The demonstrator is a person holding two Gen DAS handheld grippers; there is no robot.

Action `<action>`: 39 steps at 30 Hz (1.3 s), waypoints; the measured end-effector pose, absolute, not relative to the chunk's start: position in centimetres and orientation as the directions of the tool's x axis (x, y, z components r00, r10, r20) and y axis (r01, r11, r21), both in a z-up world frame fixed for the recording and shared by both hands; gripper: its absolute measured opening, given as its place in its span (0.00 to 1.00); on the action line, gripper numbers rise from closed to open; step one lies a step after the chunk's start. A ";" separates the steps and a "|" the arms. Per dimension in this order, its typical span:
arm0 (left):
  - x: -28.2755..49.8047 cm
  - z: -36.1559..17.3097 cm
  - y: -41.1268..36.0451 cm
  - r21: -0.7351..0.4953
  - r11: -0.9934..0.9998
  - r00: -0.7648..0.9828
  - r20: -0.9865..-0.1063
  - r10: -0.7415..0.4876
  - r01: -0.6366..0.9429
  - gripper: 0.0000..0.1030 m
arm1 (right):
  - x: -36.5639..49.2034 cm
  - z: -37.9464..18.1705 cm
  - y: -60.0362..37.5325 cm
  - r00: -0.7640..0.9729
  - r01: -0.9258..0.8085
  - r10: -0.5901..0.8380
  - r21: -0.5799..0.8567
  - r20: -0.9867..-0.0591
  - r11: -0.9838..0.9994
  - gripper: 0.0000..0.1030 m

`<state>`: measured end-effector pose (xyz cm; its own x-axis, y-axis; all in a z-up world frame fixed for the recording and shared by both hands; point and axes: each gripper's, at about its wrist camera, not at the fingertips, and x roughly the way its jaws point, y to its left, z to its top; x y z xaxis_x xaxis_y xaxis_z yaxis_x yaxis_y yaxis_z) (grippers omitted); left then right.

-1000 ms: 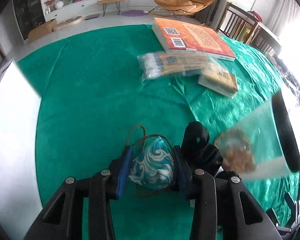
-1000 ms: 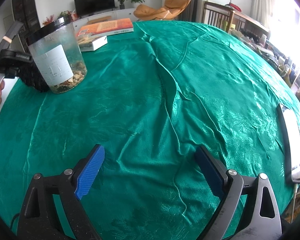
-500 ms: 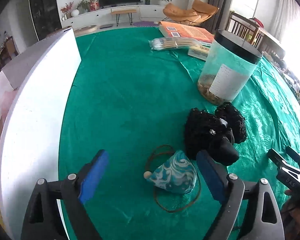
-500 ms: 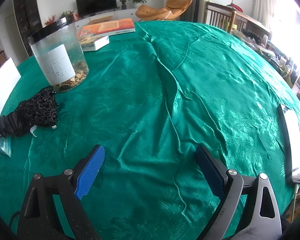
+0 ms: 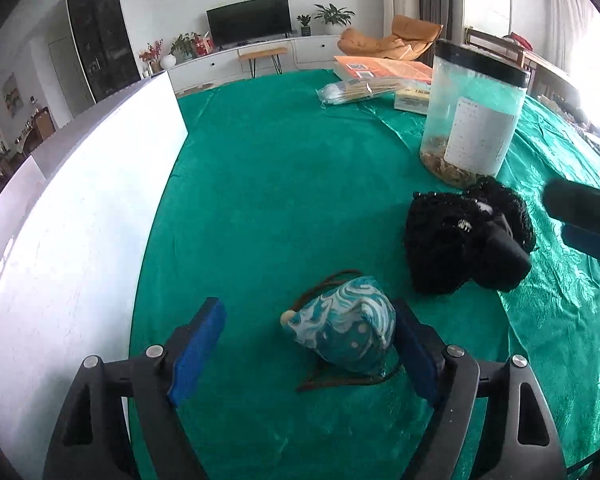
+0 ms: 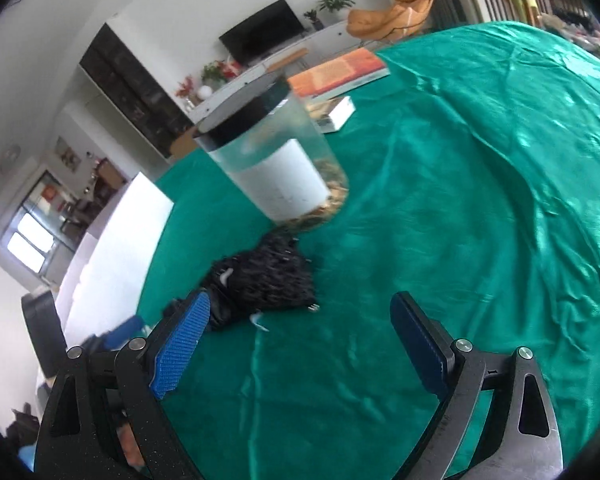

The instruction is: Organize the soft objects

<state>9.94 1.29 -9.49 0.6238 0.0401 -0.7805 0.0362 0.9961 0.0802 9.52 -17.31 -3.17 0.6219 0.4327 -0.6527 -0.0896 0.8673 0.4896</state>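
A small blue-and-white swirl pouch [image 5: 342,328] with a brown cord lies on the green tablecloth, between the fingers of my open left gripper [image 5: 308,344] and close to the right finger. A black knitted bundle [image 5: 460,244] lies just beyond it to the right; it also shows in the right wrist view [image 6: 260,284]. My right gripper [image 6: 300,344] is open and empty, tilted, with the black bundle just ahead of its left finger. Its tip shows at the right edge of the left wrist view [image 5: 584,216].
A clear jar with a black lid [image 5: 472,116] stands behind the black bundle, also in the right wrist view [image 6: 276,160]. A bag of sticks [image 5: 360,92], a small box and an orange book [image 5: 384,70] lie at the far side. A white board [image 5: 80,216] borders the left edge.
My left gripper opened and let the swirl pouch down on the cloth, then drew closer over it. My right gripper swung left and tilted toward the black bundle.
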 end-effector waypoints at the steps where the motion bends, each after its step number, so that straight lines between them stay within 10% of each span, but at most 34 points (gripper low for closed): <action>1: 9.8 -9.7 1.5 0.071 0.997 0.626 -0.779 0.033 0.035 0.79 | 10.4 -3.2 -15.8 0.610 -0.101 0.436 0.481 -0.661 0.871 0.91; 7: 9.7 -9.9 2.7 -0.007 1.000 0.611 -0.791 -0.022 0.026 0.81 | 11.8 -4.4 -9.6 0.609 -0.178 0.320 0.269 -0.726 0.947 0.87; 14: 9.8 -10.1 2.0 -0.005 0.999 0.600 -0.799 -0.032 0.048 0.91 | 10.4 -4.3 -21.5 0.672 0.343 -0.110 0.177 -0.732 0.923 0.87; 18: 9.9 -10.3 1.5 0.001 0.998 0.587 -0.808 -0.040 0.070 1.00 | 12.4 -2.7 -30.0 0.700 0.424 -0.128 0.264 -0.703 0.866 0.88; 33: 10.0 -10.4 1.5 -0.003 0.998 0.587 -0.809 -0.041 0.066 1.00 | 3.9 -2.9 -18.9 0.641 -0.223 0.218 0.094 -0.736 0.970 0.90; 39: 9.9 -10.3 1.5 -0.003 0.998 0.587 -0.809 -0.041 0.066 1.00 | 7.1 -5.2 -15.8 0.579 -0.271 0.105 -0.069 -0.809 0.960 0.89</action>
<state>9.94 1.53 -10.35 0.5867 -0.0410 -0.8088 0.0660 0.9978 -0.0027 7.08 -15.78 -5.16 0.5789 0.1048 -0.8086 -0.2707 0.9602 -0.0693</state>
